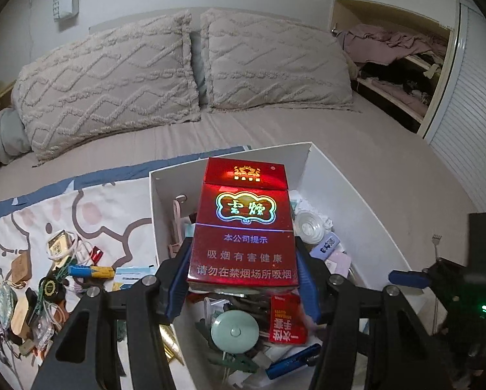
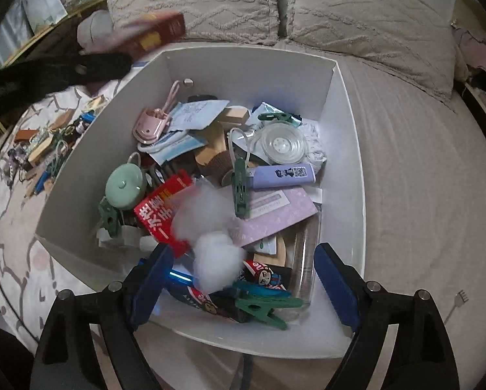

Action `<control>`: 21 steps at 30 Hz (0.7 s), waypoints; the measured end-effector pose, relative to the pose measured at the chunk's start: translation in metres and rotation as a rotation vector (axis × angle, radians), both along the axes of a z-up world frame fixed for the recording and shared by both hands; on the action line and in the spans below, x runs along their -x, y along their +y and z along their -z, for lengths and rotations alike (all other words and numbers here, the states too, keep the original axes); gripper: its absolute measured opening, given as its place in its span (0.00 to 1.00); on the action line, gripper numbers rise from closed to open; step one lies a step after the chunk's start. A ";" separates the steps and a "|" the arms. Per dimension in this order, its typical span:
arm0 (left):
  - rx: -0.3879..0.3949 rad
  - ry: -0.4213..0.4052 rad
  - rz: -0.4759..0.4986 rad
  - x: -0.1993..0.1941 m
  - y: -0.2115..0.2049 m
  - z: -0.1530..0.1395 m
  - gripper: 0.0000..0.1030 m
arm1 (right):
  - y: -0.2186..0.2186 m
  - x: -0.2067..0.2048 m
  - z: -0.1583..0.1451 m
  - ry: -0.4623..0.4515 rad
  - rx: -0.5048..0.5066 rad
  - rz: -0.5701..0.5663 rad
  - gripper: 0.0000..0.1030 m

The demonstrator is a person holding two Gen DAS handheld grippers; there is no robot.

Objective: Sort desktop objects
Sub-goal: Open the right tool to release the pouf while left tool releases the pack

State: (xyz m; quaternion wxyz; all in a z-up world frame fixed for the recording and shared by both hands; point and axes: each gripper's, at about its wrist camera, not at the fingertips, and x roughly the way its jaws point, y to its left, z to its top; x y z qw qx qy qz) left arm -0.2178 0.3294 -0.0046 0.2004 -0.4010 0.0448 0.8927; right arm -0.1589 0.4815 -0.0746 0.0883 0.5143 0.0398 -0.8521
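Left tool [image 1: 243, 279] clamps the light, stiff, crushable pack [image 1: 243, 224] by its sides over the box [image 1: 356, 195]; right tool [image 2: 243, 279] gapes empty.

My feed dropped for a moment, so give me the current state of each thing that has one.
Left hand-held gripper: shut on the red cigarette pack, held over the box.
Right hand-held gripper: open, nothing between its pads, above the box.
White box: open-topped, crowded with small items.
White fluff: loose in the box.
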 end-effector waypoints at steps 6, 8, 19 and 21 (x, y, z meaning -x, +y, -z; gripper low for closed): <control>0.010 -0.039 0.009 0.026 0.011 0.015 0.55 | 0.005 0.001 0.002 0.011 0.055 0.017 0.86; 0.019 -0.050 0.008 0.035 0.015 0.020 0.55 | 0.006 0.002 0.003 0.008 0.065 0.017 0.86; 0.069 -0.201 0.027 0.082 0.048 0.048 0.55 | 0.009 0.002 0.002 0.018 0.114 0.020 0.86; 0.082 -0.228 0.032 0.088 0.052 0.053 0.55 | 0.010 0.002 0.003 0.014 0.109 0.024 0.86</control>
